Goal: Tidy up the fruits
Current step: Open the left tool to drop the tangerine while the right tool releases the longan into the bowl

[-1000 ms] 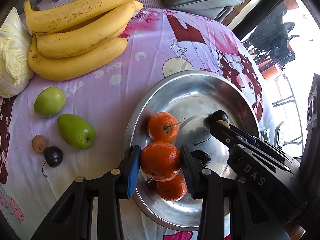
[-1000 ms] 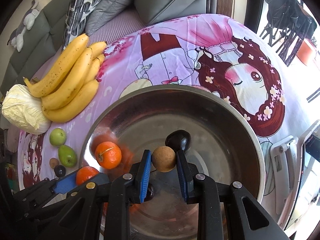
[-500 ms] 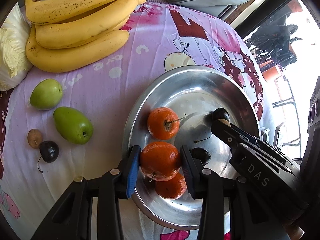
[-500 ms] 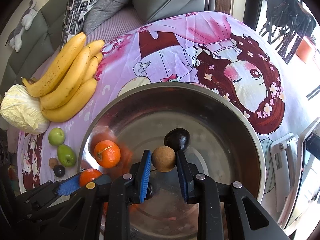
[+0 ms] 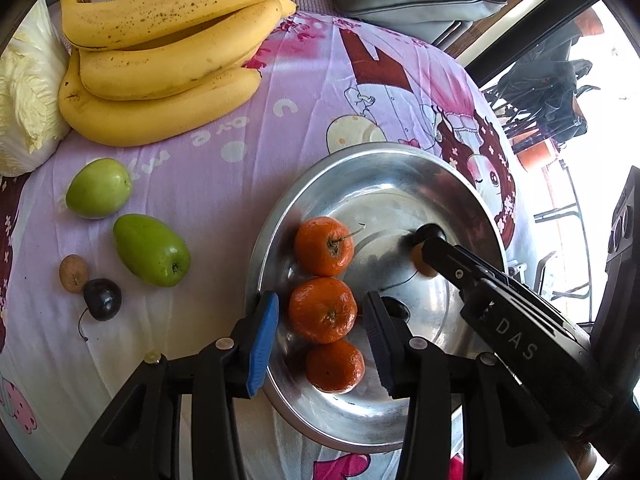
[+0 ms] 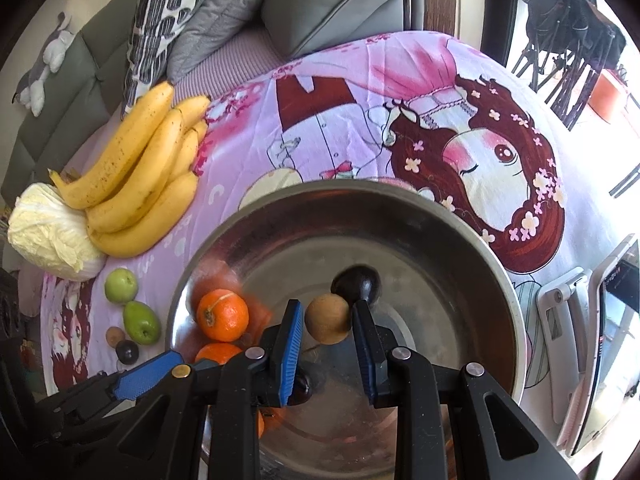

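Now both claws gape over fruit (image 5: 322, 309)

Both tools are matte black plastic. The left hand-held gripper (image 5: 322, 330) has angular, ribbed arms, silver rivet heads and one brass-coloured one, and fingers faced with ridged blue pads (image 5: 262, 344). The right hand-held gripper (image 6: 326, 344) looks the same; seen from the left wrist, its body carries pale "DAS" lettering.

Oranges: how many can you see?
3, all in the metal bowl: one farthest, one between the left gripper fingers, one nearest. More may hide behind the grippers.
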{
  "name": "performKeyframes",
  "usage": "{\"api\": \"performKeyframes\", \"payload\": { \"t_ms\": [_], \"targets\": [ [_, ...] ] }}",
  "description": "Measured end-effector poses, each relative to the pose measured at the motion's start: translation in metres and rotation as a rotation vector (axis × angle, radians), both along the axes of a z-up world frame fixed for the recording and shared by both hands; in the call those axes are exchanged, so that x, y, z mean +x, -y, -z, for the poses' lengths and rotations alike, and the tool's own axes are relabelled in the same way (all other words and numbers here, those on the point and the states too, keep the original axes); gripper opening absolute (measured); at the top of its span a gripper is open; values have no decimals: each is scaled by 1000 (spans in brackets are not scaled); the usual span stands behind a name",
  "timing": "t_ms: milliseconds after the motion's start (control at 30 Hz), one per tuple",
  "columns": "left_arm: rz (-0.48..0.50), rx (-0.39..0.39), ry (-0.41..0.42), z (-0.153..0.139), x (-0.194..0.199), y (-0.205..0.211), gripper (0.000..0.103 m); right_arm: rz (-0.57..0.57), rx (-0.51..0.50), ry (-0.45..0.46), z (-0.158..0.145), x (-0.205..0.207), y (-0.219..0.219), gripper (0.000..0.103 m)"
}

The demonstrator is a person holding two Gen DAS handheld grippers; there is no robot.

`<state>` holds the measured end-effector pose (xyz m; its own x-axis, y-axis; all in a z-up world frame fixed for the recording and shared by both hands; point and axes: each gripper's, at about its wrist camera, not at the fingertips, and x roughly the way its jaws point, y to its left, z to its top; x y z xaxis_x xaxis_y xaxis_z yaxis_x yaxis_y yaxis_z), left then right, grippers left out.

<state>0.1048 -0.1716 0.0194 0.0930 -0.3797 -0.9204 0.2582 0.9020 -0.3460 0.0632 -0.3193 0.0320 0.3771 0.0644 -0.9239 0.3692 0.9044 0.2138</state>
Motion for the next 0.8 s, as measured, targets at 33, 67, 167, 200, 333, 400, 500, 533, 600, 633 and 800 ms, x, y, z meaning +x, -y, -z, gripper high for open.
{"api": "performKeyframes", "payload": {
  "t_ms": [33, 67, 167, 200, 333, 400, 500, 533, 600, 633, 800],
  "targets": [
    [-3, -3, 2, -2, 0, -1, 45, 2, -2, 9, -2, 0, 0, 29],
    [-6, -7, 4, -3, 1, -2, 45, 5, -5, 17, -4, -1, 1, 29],
    [-12, -16, 11, -8, 2, -6, 45, 7, -4, 34, -7, -2, 1, 29],
    [-14, -19, 14, -9, 2, -7, 45, 7, -3, 38, -8, -2, 1, 29],
    [-39, -19, 32, -16, 3, -16, 45, 11, -3, 45, -9, -3, 2, 29],
    [-61, -20, 37, -18, 5, -22, 45, 12, -4, 45, -9, -3, 2, 29],
    [-117, 3, 55, -19, 10, -35, 45, 7, -5, 42, -8, -3, 2, 29],
    [-142, 13, 59, -18, 12, -40, 45, 4, -6, 40, -7, -3, 1, 29],
    [-190, 24, 57, -15, 15, -52, 45, -1, -7, 37, -7, -3, 0, 29],
    [-208, 28, 54, -14, 17, -56, 45, -5, -8, 36, -7, -3, -1, 29],
    [-294, 49, 30, -3, 22, -81, 45, -21, -18, 26, -5, -1, -6, 29]
  ]
}}
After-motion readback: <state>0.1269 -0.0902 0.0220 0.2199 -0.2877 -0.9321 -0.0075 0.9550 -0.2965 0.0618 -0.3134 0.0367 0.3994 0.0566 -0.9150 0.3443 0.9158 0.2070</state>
